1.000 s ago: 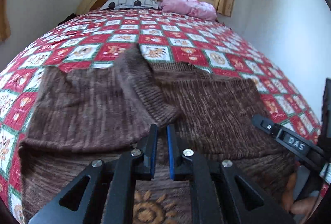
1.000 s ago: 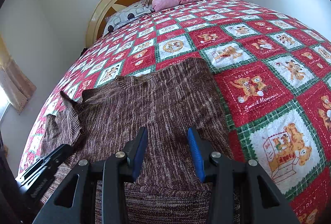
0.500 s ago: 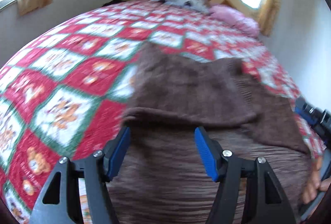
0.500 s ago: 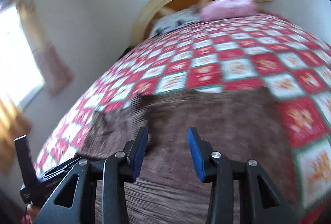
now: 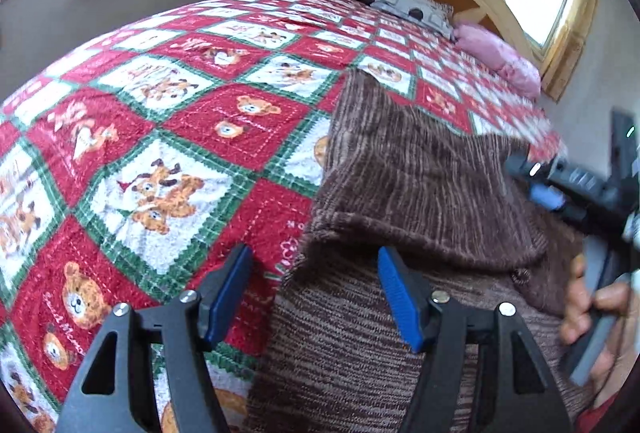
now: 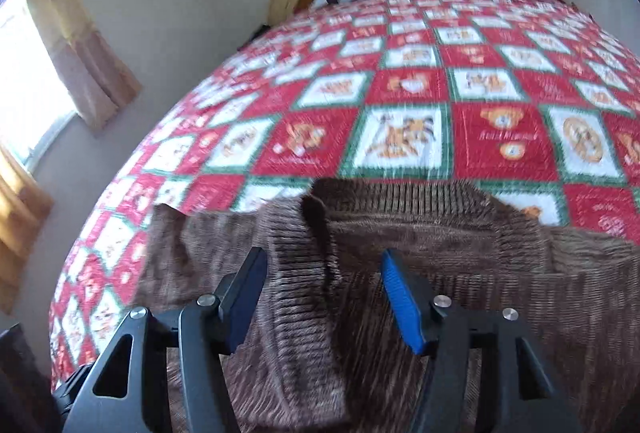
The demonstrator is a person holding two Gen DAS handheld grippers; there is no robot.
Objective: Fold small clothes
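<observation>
A brown knit sweater (image 5: 420,185) lies on the bed's red, white and green quilt (image 5: 168,137), its near-left part folded over the body. The left gripper (image 5: 316,297) hangs spread above the sweater's left edge, pinching nothing. The right gripper (image 6: 322,297) is spreading its jaws over a ribbed sleeve (image 6: 300,273), pads not pressing the knit.
</observation>
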